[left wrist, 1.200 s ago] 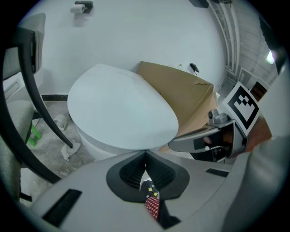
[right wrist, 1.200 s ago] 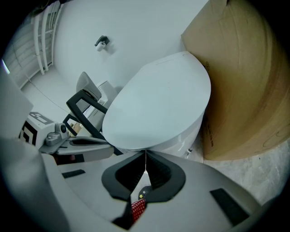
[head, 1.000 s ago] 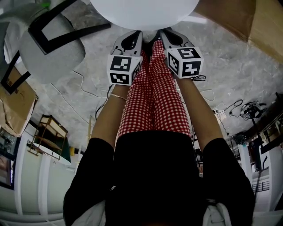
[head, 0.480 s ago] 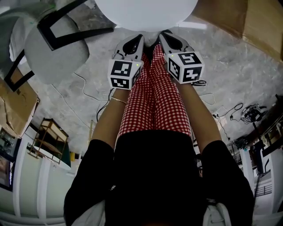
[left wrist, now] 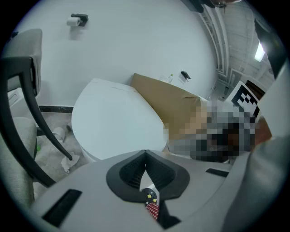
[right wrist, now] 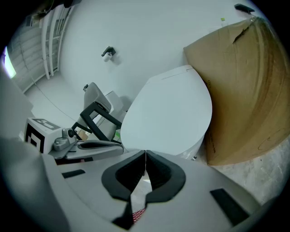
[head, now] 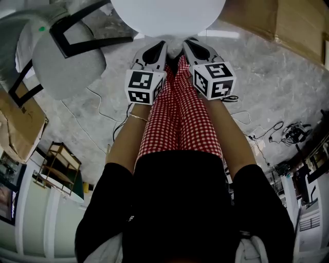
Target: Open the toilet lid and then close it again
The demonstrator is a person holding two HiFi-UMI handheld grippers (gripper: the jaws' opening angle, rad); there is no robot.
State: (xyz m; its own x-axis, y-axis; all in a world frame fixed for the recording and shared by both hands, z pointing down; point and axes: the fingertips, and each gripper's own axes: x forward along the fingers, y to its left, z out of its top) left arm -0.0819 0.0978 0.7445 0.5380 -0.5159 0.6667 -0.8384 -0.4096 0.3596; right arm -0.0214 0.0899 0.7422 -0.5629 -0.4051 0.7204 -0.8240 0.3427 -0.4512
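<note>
Change over the last second was negligible: left gripper [head: 152,54] and right gripper [head: 198,50] stayed side by side just short of the toilet lid [head: 167,14], still down, both jaws together and empty, so opening evidently remained unstarted.

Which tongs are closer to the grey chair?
Left. The left tongs are beside the grey chair; the right tongs are farther off, beyond the left ones.
</note>
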